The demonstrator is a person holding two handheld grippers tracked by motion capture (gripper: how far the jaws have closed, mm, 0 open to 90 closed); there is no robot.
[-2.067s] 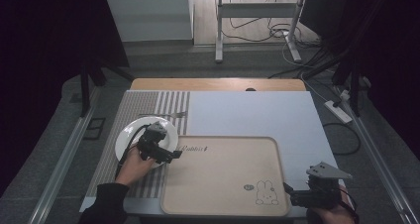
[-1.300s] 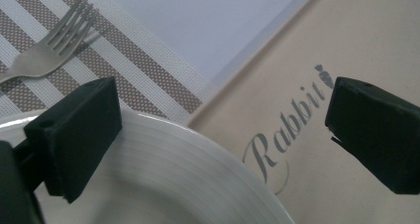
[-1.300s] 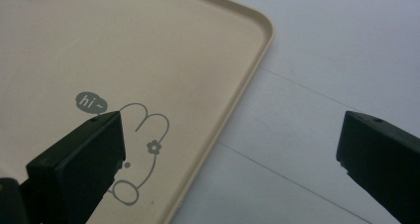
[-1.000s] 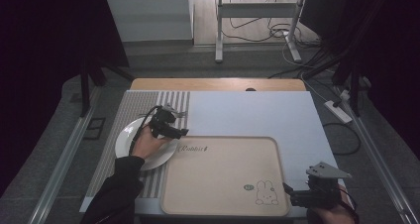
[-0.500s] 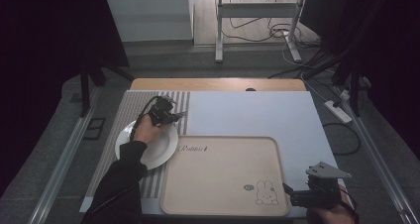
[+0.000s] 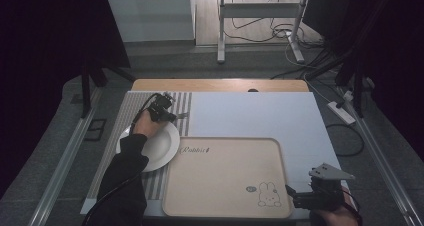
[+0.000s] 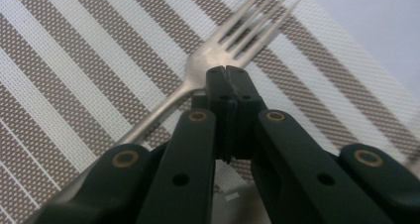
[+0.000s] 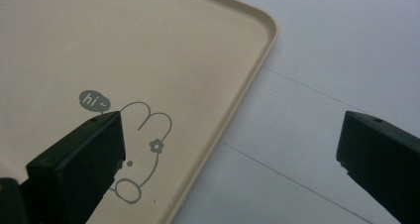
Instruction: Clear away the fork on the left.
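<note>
The left tool (image 7: 228, 70) is fully closed on the fork (image 7: 237, 40) neck; lift it level. The right tool (image 8: 230, 149) stays wide open, empty.

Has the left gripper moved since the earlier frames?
Yes. The left gripper has gone from over the white plate toward the far edge of the striped mat, where its jaws are shut on a fork.

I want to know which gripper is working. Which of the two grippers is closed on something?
The left gripper, over the striped placemat, clamps a fork; the right gripper stands open.
</note>
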